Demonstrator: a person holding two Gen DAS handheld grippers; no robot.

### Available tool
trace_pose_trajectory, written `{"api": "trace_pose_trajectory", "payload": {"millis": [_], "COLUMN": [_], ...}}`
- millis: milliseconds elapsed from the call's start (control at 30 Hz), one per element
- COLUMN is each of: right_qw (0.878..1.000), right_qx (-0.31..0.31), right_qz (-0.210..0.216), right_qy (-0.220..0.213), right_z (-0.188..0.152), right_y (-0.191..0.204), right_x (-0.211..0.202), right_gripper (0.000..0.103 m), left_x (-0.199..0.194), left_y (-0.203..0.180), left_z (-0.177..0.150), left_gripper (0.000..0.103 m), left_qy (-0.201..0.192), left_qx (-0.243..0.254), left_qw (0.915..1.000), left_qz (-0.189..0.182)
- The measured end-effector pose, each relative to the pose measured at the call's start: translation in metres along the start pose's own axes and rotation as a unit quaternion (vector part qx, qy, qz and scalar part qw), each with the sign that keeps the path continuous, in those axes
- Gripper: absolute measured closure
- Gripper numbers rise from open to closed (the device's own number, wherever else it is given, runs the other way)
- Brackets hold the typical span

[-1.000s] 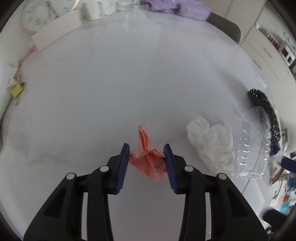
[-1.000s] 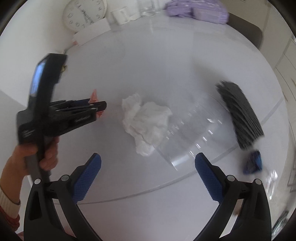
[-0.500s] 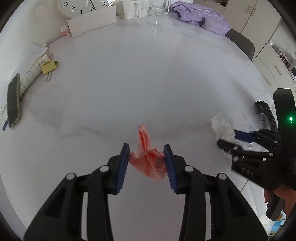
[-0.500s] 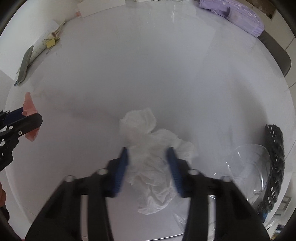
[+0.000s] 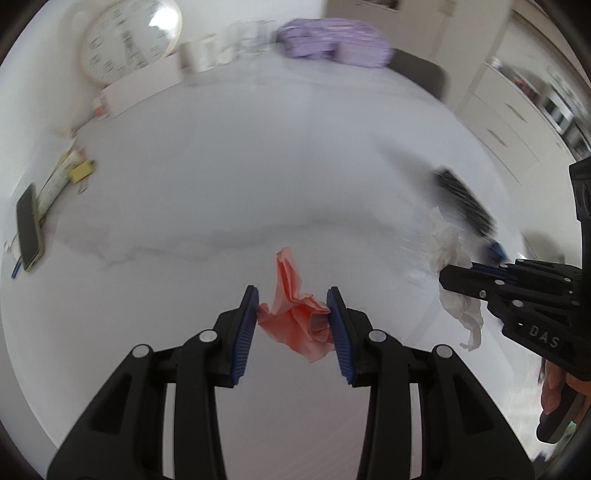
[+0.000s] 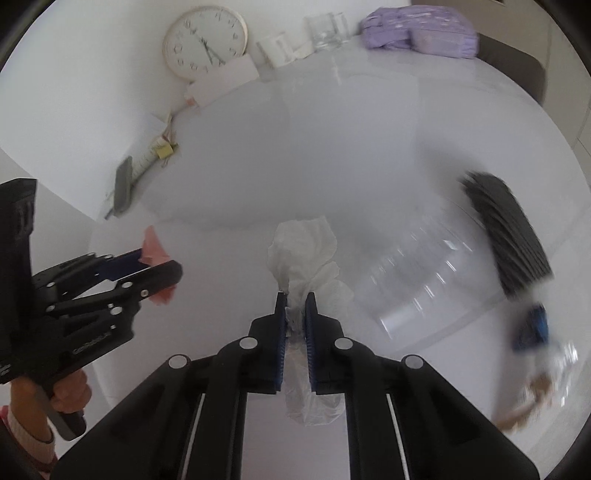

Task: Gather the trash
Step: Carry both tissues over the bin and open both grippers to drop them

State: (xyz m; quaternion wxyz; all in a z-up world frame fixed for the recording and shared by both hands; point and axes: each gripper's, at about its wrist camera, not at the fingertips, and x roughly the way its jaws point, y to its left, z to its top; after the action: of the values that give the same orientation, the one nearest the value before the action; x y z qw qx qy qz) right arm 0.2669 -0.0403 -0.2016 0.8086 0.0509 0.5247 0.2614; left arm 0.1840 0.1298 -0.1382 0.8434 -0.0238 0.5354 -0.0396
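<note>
My left gripper (image 5: 292, 297) is shut on a crumpled pink paper (image 5: 295, 314) and holds it above the white table (image 5: 258, 177). It also shows at the left of the right wrist view (image 6: 162, 266) with the pink paper (image 6: 153, 249) in it. My right gripper (image 6: 295, 301) is shut on a crumpled white tissue (image 6: 303, 247), lifted off the table. In the left wrist view the right gripper (image 5: 448, 275) holds the tissue (image 5: 445, 240) at the right edge.
A clear plastic bottle (image 6: 417, 284) lies to the right of the tissue, beside a black woven item (image 6: 506, 229). A phone (image 5: 27, 229), papers and a yellow clip sit at the left. A clock (image 6: 205, 42), cups, a glass and a purple bundle (image 6: 417, 33) line the back.
My right gripper has closed on the white tissue and lifted it. My left gripper still holds the pink paper and has swung a little.
</note>
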Motion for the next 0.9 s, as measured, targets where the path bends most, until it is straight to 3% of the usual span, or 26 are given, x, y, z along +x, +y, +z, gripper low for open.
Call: {"api": "trace_pose_trajectory", "payload": {"millis": [233, 367, 500, 600, 733, 900], "right_qw": [0.994, 0.982, 0.963, 0.952, 0.941, 0.937], "right_qx": [0.087, 0.153, 0.230, 0.266, 0.297, 0.309], "right_qz": [-0.062, -0.107, -0.135, -0.144, -0.151, -0.149], "right_qy": [-0.032, -0.039, -0.042, -0.047, -0.057, -0.065], "right_z": [-0.110, -0.186, -0.264, -0.303, -0.343, -0.362], "right_y": [-0.076, -0.119, -0.158, -0.176, -0.193, -0.202], "right_x": [-0.097, -0.138, -0.177, -0.197, -0.217, -0.225], "right_gripper": [0.093, 0.093, 0.093, 0.093, 0.092, 0.091], "left_x": [-0.026, -0.033, -0.039, -0.042, -0.044, -0.041], "left_y": [-0.129, -0.224, -0.302, -0.350, -0.390, -0.409], "left_z": [-0.037, -0.075, -0.114, -0.145, -0.173, -0.183], "left_gripper": [0.065, 0.065, 0.065, 0.065, 0.065, 0.065], "left_qy": [0.007, 0.029, 0.047, 0.063, 0.077, 0.083], "left_qx": [0.107, 0.189, 0.261, 0.304, 0.341, 0.354], "left_qw": [0.9913, 0.9720, 0.9481, 0.9301, 0.9142, 0.9084], "left_qz": [-0.076, -0.136, -0.176, -0.196, -0.205, -0.206]}}
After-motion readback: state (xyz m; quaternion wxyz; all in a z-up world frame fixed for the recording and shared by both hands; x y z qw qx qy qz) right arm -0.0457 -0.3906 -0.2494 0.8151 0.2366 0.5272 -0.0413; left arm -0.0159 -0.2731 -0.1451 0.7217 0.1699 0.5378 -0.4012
